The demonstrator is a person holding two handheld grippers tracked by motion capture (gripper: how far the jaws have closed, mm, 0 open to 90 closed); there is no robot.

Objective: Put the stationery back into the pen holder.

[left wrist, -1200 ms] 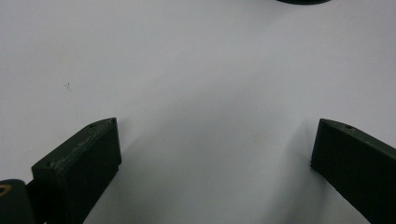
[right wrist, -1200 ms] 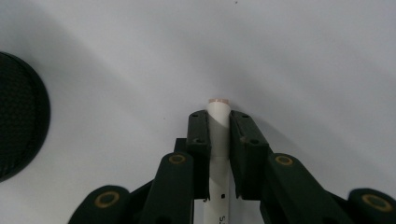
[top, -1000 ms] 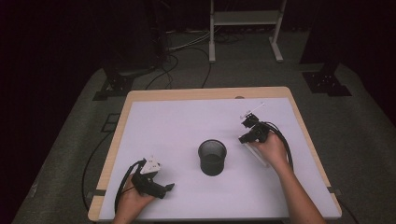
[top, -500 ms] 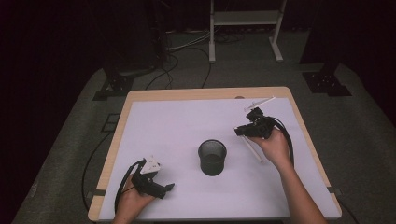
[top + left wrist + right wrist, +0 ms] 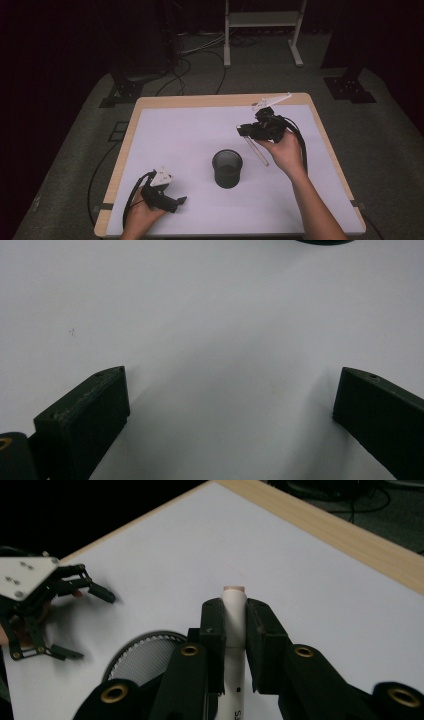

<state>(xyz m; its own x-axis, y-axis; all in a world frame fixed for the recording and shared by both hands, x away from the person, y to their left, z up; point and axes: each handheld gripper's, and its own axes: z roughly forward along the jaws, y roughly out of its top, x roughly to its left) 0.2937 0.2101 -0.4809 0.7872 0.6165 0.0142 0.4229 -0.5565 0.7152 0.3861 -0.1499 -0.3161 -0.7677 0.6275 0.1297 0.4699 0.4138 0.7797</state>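
- White marker (image 5: 234,625): it sits clamped between the black pads of the right gripper (image 5: 235,611), lifted clear of the white table (image 5: 180,140) at the right side, a little right of and beyond the black mesh cup (image 5: 227,168).
- In the high view the marker (image 5: 256,150) slants down from the right gripper (image 5: 250,131) toward the near side, its lower end close to the cup's right.
- Handling, as I judge it: light, stiff and smooth, so it may slip or pivot in the pads; a hold nearer its middle would steady it better than one near an end.
- The mesh cup looks light too and could tip if knocked.
- The left gripper (image 5: 175,201) rests at the near left, its jaws spread wide with nothing between them, bare table beneath (image 5: 220,340).
- Hard to make out: the marker's print is cut off at the bottom of the right gripper view, the cup's inside is dark, and a pale stick (image 5: 272,100) at the far edge is too small to identify.
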